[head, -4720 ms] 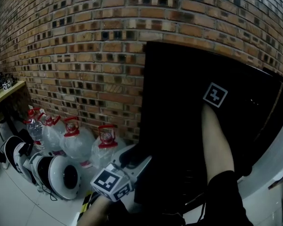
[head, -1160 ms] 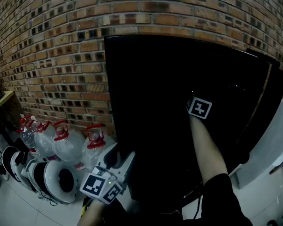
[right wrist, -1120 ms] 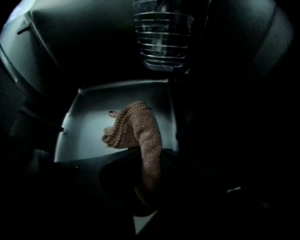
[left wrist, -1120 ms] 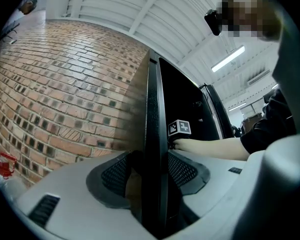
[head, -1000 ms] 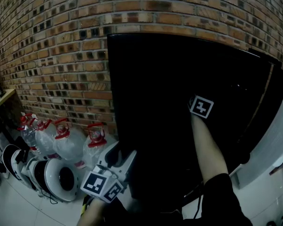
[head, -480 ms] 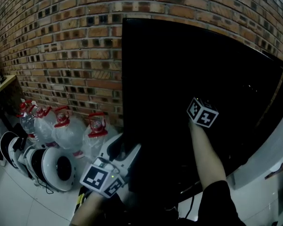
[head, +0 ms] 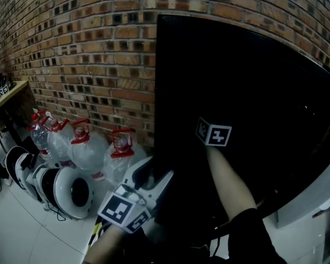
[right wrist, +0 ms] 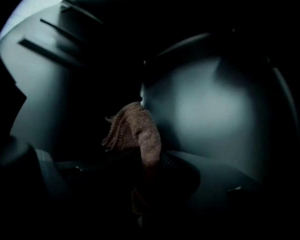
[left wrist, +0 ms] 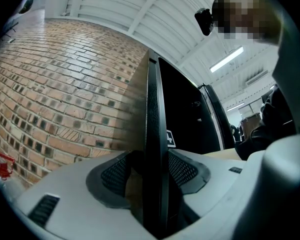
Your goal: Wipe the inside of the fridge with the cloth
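The left gripper (head: 153,176) is low at the near left, its marker cube (head: 124,212) facing up. In the left gripper view its jaws are pressed onto the thin black edge of the fridge door (left wrist: 152,109), one ribbed pad (left wrist: 115,173) on each side of the panel, which runs upright between them.

To its right a bare forearm (head: 225,180) reaches forward to the right gripper's marker cube (head: 214,134), which stands out against the black of the fridge (head: 247,81). The jaws themselves do not show from the head. In the right gripper view the right gripper (right wrist: 149,180) is inside the dark fridge with its jaws pinching the cloth (right wrist: 135,129), a brownish knitted piece that bunches up above the jaw tips. The top of the cloth lies at or against a pale, curved inner wall (right wrist: 205,109); whether it truly touches cannot be told in the dim light. Faint ridges (right wrist: 55,39) show on the wall at the upper left.

On the white floor (head: 16,235) left of the fridge stand several clear water jugs (head: 89,154) with red caps and handles, close together, the nearest one (head: 120,159) just beside the door. In front of them lie rounded white and black shells (head: 66,190); what they are is unclear. A wooden counter (head: 8,95) juts in at the far left. A brick wall (head: 88,43) rises behind it all.
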A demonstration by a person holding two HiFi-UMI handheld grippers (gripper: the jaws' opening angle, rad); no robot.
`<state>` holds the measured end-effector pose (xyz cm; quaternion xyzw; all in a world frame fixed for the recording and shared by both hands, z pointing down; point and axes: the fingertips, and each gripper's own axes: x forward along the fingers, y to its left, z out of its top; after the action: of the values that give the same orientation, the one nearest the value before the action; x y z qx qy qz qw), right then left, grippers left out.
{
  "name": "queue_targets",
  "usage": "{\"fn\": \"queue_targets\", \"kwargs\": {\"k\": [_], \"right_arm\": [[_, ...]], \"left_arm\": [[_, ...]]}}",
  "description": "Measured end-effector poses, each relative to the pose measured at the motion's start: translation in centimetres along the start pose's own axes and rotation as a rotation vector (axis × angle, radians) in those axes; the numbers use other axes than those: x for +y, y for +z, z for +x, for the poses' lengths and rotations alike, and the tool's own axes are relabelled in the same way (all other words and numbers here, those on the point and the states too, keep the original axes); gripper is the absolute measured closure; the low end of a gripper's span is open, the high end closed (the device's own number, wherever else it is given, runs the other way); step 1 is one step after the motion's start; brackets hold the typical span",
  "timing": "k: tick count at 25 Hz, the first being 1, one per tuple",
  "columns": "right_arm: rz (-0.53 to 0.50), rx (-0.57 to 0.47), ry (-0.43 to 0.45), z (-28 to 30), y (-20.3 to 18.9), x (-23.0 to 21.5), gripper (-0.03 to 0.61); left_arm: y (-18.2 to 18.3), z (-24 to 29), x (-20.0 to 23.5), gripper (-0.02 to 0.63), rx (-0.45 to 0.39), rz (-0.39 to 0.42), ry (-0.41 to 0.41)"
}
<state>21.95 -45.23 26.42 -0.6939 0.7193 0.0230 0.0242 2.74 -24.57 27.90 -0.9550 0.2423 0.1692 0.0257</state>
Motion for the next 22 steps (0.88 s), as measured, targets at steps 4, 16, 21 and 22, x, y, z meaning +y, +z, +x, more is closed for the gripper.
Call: {"fn": "queue_targets", "kwargs": {"k": [4, 16, 21, 22], "right_arm": [[-0.027, -0.014, -0.014, 1.0, -0.7, 0.6, 0.505], [-0.037, -0.037, -0.084, -0.2, 0.2, -2.1, 0.505], [-0.053, -0.041, -0.169, -1.8, 0.1, -4.7, 0.505], [-0.055, -0.041, -0.187, -2.2, 0.2, -5.3, 0.505]], "left_arm": [[-0.1, 0.0, 0.0, 0.376, 0.004, 0.0, -0.003], [-0.2, 0.1, 0.1, 0.373, -0.003, -0.003, -0.006], [-0.2, 0.1, 0.1, 0.373, -0.004, -0.005, -0.004], [-0.2, 0.1, 0.2, 0.373, -0.004, -0.005, -0.006]]}}
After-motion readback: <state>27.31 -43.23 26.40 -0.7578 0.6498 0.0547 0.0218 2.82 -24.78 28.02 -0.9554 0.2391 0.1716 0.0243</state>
